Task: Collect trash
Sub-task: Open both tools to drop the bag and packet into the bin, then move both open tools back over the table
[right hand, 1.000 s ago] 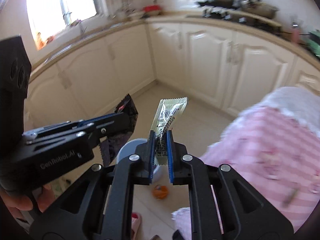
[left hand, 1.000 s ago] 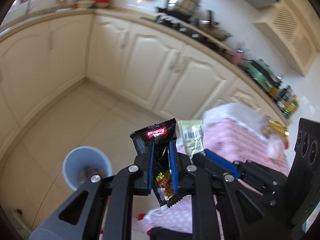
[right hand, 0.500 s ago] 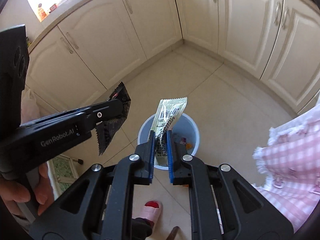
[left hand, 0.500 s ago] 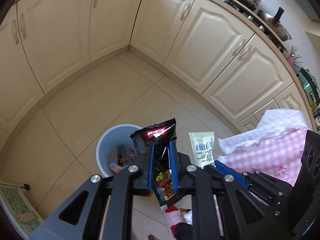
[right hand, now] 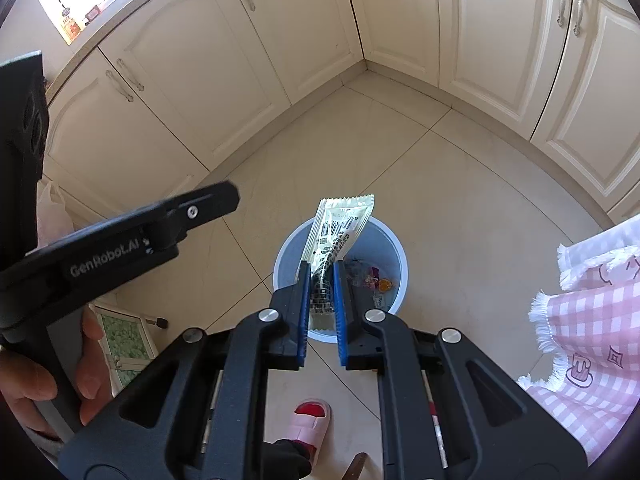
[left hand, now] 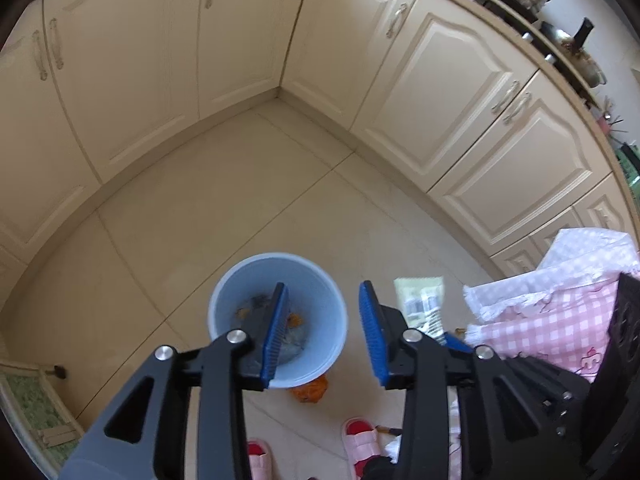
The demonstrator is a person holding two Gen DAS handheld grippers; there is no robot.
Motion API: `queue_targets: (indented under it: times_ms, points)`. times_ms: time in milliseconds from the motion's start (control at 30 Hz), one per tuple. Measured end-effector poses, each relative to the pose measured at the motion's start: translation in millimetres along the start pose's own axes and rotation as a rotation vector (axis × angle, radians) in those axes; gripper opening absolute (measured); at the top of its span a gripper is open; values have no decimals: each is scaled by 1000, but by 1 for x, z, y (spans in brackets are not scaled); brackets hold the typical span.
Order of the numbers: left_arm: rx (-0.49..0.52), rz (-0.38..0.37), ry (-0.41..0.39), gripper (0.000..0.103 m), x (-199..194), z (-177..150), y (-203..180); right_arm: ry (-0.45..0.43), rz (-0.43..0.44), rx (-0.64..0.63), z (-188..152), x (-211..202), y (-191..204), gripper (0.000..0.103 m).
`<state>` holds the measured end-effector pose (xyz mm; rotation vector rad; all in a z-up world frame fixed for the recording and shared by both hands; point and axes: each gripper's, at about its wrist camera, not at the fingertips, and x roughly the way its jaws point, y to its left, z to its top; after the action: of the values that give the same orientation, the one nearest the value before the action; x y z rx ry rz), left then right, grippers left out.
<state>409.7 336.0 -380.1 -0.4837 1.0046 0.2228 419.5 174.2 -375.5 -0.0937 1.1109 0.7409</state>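
Left tool (left hand: 324, 336) spread above blue bin (left hand: 276, 320) | right tool (right hand: 322, 312) pinching pale wrapper (right hand: 340, 232) | orange scrap (left hand: 310, 390) beside bin

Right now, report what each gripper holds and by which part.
The left gripper is open and holds nothing. The right gripper is shut on the pale green wrapper, pinching its lower end, above the blue bin.

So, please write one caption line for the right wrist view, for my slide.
Right gripper holds a pale wrapper above the blue trash bin on the kitchen floor.
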Motion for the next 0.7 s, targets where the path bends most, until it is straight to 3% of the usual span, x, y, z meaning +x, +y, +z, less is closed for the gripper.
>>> queue_targets:
  times_ms: [700]
  points:
    - [-70, 29, -3, 36, -24, -7, 38, -30, 7, -52, 12, 7, 22, 12]
